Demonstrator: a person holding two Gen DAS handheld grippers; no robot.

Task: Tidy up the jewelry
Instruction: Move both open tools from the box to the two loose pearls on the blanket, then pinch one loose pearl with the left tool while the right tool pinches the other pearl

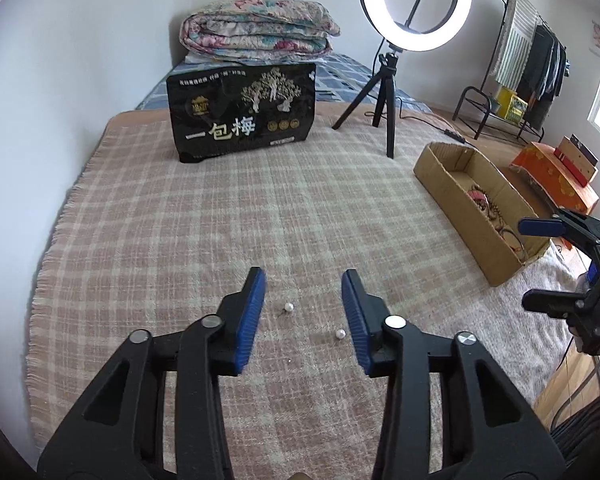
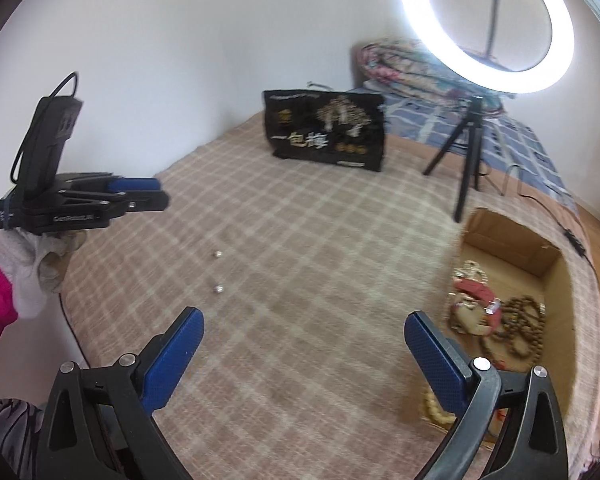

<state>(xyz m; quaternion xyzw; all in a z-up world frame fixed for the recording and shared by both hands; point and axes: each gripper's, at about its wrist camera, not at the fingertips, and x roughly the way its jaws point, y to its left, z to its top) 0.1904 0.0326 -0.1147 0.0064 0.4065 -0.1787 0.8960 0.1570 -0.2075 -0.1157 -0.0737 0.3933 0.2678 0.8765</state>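
Observation:
Two small white pearl earrings lie on the plaid blanket (image 1: 220, 208), one (image 1: 288, 307) between my left gripper's fingers and the other (image 1: 340, 334) close to its right pad. My left gripper (image 1: 303, 282) hovers over them, jaws apart and touching neither. From the right wrist view it (image 2: 156, 192) sits at the left, held by a gloved hand, with the pearls (image 2: 217, 254) below it. My right gripper (image 2: 304, 316) is wide open and empty, left of the cardboard box (image 2: 512, 232). Inside that box lie brown bead strands (image 2: 520, 320) and a red piece (image 2: 476, 290).
A black snack bag (image 1: 242, 112) stands at the back of the blanket. Right of it is a ring light on a tripod (image 1: 384, 92), its cable trailing behind the box (image 1: 460, 208). A folded quilt (image 1: 256, 28) lies behind; a clothes rack (image 1: 532, 60) stands far right.

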